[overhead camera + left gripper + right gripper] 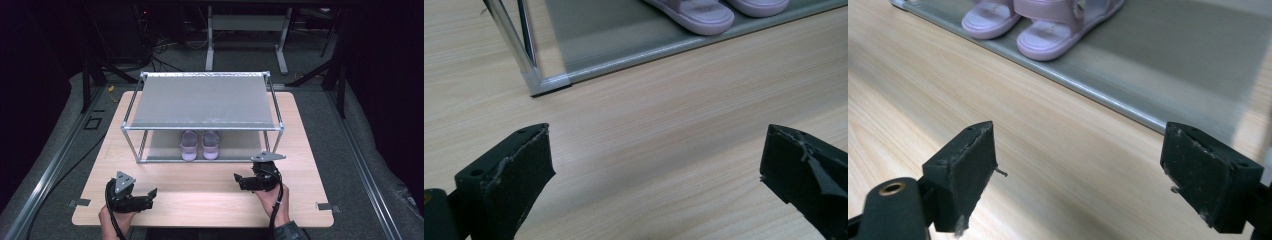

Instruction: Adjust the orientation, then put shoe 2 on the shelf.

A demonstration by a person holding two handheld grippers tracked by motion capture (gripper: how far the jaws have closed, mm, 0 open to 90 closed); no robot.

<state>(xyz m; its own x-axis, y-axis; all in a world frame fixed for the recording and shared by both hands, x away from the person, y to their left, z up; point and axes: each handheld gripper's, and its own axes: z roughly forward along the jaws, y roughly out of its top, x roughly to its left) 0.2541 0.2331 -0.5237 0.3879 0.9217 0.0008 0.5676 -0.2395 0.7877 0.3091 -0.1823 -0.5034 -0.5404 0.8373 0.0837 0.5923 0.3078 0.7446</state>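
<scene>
Two sandals [200, 144] sit side by side on the lower shelf of the rack [202, 100], toes toward me, close to its front rail. As I judge it, the job now is to draw away from the rack cleanly, so I would keep my right gripper [239, 180] low and level, clear of the rail and the rack's front right leg, and not brush the sandals. Its jaws stand fairly wide, with bare table [200, 185] between them and nothing held or touched. My left gripper [152, 194] rests in front of the rack's left corner, jaws wide apart too, empty, pads off the wood.
</scene>
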